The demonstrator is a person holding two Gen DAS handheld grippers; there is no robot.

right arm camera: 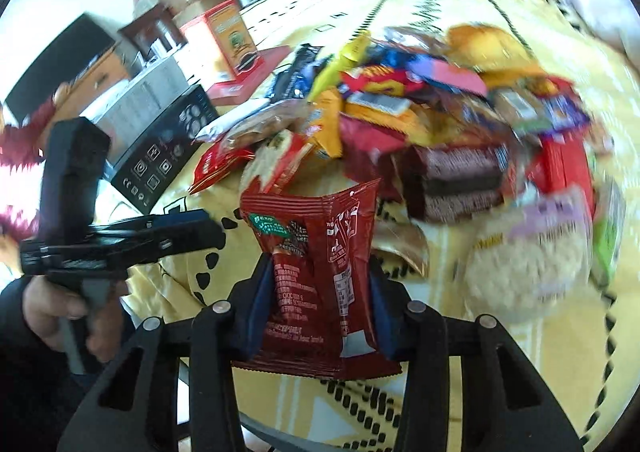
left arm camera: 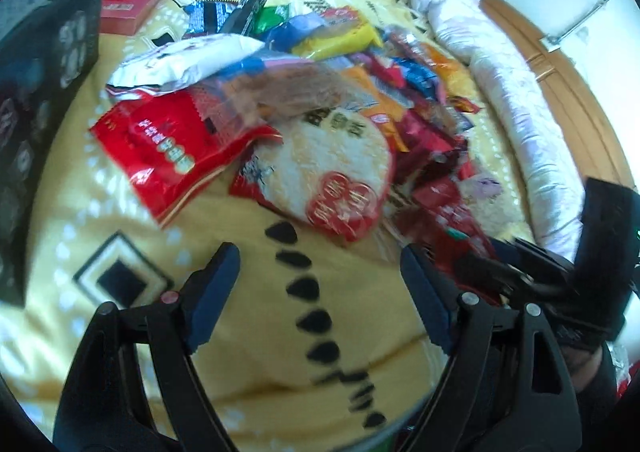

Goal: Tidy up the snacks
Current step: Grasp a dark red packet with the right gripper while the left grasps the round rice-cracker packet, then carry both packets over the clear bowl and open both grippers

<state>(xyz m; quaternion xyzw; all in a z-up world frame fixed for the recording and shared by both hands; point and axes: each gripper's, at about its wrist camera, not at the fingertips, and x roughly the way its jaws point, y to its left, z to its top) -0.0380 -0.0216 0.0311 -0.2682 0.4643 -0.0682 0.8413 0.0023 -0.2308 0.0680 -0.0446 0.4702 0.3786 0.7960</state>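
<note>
The right gripper (right arm camera: 320,272) pinches the dark red snack packet (right arm camera: 316,252) lengthwise along its fingers, while the left gripper (left arm camera: 320,272), jaws spread and empty, points toward the snack pile (left arm camera: 340,99) ahead

Yellow bed cover (left arm camera: 240,352) with black teardrop dots and diamonds, dark red snack packet (right arm camera: 320,272) above it, black tool (right arm camera: 320,272) with blue pads (right arm camera: 260,304)

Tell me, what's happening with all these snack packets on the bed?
A person is sorting a pile of snacks on a yellow blanket using handheld tongs. The right tongs are clamped on a dark red packet. The left tongs are open and empty, near a round rice cracker pack.
</note>
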